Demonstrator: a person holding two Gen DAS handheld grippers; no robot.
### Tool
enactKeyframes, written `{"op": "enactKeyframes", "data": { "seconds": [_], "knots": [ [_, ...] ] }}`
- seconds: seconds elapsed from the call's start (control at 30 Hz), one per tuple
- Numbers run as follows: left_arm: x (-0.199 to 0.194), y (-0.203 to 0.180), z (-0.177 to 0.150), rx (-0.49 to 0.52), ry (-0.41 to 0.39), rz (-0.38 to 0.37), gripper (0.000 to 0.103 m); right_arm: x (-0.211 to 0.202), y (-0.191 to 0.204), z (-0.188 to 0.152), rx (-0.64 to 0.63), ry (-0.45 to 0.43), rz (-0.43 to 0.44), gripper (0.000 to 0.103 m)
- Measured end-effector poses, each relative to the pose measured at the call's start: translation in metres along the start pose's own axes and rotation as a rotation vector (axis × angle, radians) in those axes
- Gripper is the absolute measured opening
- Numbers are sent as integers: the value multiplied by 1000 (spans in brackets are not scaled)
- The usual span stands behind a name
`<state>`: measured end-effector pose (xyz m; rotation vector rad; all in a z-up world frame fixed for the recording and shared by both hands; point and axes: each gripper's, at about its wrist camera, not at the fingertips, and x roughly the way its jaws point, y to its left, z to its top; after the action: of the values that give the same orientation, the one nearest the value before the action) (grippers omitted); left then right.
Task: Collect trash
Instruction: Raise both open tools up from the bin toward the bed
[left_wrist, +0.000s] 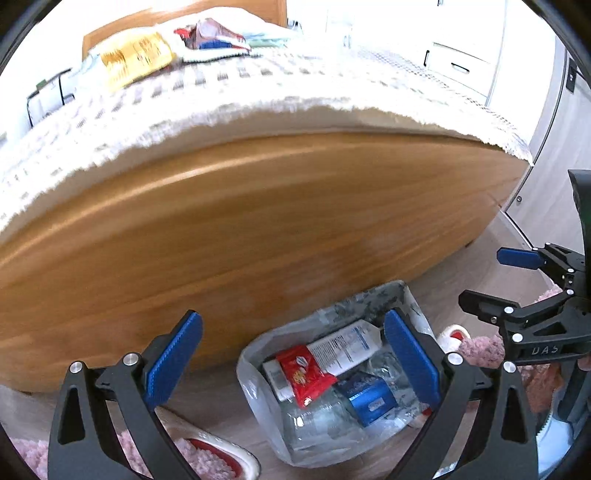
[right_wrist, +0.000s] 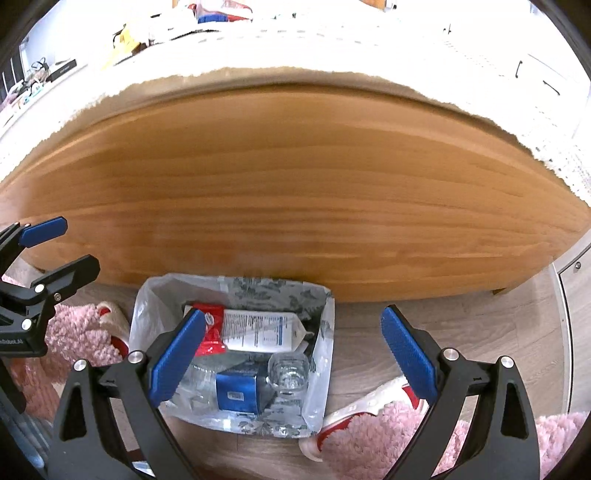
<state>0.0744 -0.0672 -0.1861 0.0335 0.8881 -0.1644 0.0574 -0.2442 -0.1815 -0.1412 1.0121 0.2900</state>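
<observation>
Both tongs, left (left_wrist: 293, 363) and right (right_wrist: 293, 360), hang spread and empty over the clear plastic trash bag (right_wrist: 147, 306) on the wood-look floor (right_wrist: 369, 332). Bag holds a white tube (right_wrist: 258, 330), red wrapper (right_wrist: 212, 325), blue-labelled bottle (right_wrist: 236, 393). Remaining trash, a yellow crinkled snack packet (left_wrist: 135, 55), lies far up the bed's white blanket (left_wrist: 295, 81); judged light, slippery, best pinched at an edge. Wooden footboard (left_wrist: 258, 206) between.
</observation>
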Motion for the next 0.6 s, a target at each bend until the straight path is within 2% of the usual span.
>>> {"op": "enactKeyframes", "data": {
  "seconds": [0.33,0.6],
  "knots": [
    [-23,2,10,-5,-93,0,95,-20,-5,5,21,-111,1,92],
    [-29,5,12,-18,-121,-8,95,-32,-12,8,48,-183,-12,92]
  ]
}}
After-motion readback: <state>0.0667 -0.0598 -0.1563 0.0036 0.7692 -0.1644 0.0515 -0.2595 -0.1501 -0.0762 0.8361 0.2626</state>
